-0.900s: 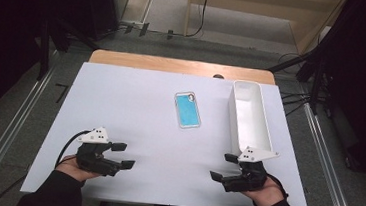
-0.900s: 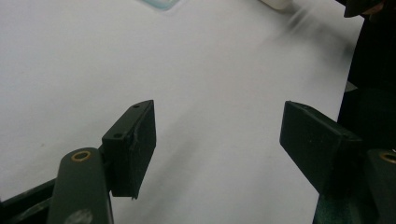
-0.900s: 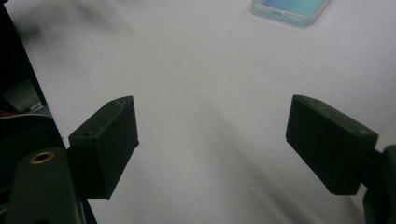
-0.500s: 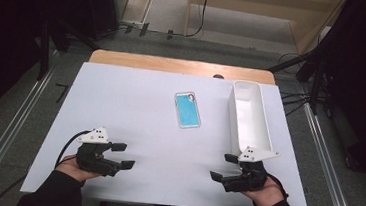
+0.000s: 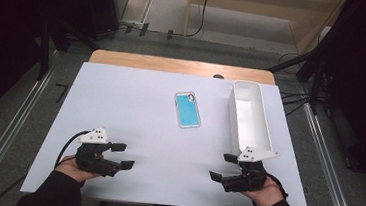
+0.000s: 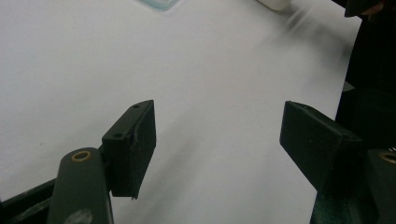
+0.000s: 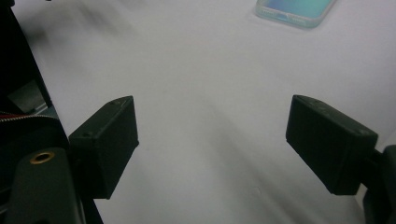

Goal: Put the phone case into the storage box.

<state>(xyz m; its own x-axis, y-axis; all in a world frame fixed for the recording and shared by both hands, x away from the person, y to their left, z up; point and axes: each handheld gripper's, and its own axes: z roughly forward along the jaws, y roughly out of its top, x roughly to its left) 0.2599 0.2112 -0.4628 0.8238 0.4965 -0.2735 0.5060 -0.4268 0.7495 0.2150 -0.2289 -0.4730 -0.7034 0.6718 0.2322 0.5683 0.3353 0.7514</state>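
Near the front edge | both grippers, left gripper (image 5: 122, 156) and right gripper (image 5: 224, 167), sitting unmoved, jaws wide open, empty | phone (image 5: 188, 110) waiting mid-table, nothing started

- We see a white-topped table (image 5: 135, 109) with a bare wooden far edge (image 5: 174, 65).
- We see grey floor (image 5: 211, 45), metal rails (image 5: 7, 133), black cables (image 5: 201, 14), dim surroundings.

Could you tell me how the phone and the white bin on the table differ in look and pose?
The phone is flat and blue-faced; the white bin is a tall-walled, empty trough. The phone is shorter and sits mid-table; the bin stretches along the right side. Both lie lengthwise on the white table, untouched.
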